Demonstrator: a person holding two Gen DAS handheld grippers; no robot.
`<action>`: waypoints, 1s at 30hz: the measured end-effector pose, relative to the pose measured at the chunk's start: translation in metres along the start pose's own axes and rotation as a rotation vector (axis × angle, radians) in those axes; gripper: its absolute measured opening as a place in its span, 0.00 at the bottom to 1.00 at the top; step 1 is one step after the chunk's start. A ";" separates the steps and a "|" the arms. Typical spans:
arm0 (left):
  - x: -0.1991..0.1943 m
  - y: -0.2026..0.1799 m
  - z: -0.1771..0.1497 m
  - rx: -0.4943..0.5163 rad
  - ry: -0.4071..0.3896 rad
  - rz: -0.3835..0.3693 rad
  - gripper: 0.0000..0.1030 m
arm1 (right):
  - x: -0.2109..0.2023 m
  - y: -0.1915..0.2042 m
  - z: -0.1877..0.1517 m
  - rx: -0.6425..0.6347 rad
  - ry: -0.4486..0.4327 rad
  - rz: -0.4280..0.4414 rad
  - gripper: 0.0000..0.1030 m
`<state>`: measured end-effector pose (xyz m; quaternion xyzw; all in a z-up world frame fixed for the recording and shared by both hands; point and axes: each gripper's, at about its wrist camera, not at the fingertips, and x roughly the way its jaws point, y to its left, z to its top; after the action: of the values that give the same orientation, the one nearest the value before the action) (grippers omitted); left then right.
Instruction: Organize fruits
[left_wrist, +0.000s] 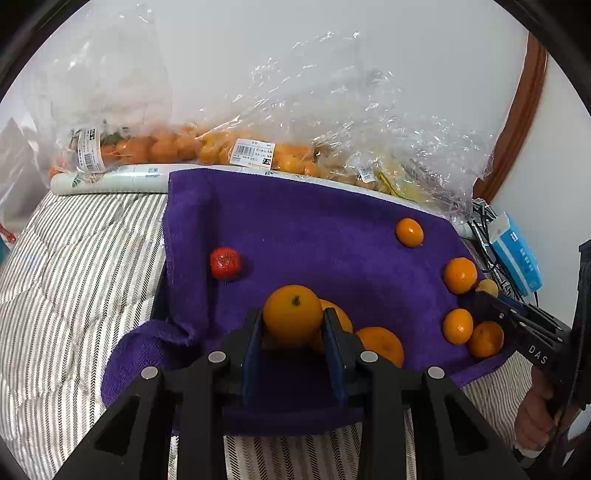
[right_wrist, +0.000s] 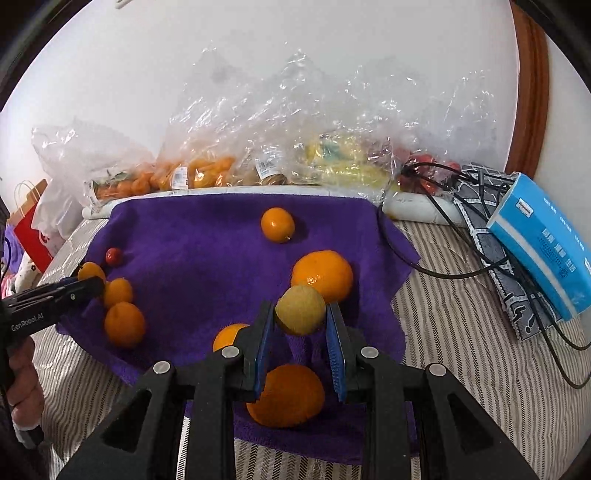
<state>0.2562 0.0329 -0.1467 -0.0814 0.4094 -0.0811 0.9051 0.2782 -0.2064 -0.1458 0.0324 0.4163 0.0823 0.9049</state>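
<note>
Left tool (left_wrist: 293, 325) grips an orange (left_wrist: 292, 310), stem end up; right tool (right_wrist: 300, 319) grips a round yellow-green fruit (right_wrist: 300, 309).

Towel (right_wrist: 207, 236) spread on bed (right_wrist: 458, 354); oranges (right_wrist: 322, 275) scattered over towel, tomato (left_wrist: 225, 263) near its left edge. Bagged fruit (right_wrist: 207, 173) behind towel, against wall. Tissue pack (right_wrist: 546, 243) off to right.

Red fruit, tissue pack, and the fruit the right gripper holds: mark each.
Red fruit (left_wrist: 225, 263), left wrist view, its centre.
Blue tissue pack (right_wrist: 546, 245), right wrist view, its broad face.
Yellowish fruit (right_wrist: 300, 309), right wrist view, its centre.
</note>
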 end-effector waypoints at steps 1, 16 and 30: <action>0.000 -0.002 0.000 0.009 0.000 0.007 0.30 | 0.002 0.000 0.000 0.004 0.003 0.002 0.27; -0.008 -0.007 0.003 0.015 -0.013 0.014 0.52 | -0.004 0.005 -0.003 -0.001 -0.010 0.057 0.48; -0.135 -0.047 -0.016 0.065 -0.118 0.086 0.84 | -0.147 0.035 0.001 0.092 -0.095 -0.004 0.71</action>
<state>0.1524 0.0145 -0.0483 -0.0389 0.3553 -0.0507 0.9326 0.1806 -0.1976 -0.0311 0.0769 0.3763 0.0596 0.9214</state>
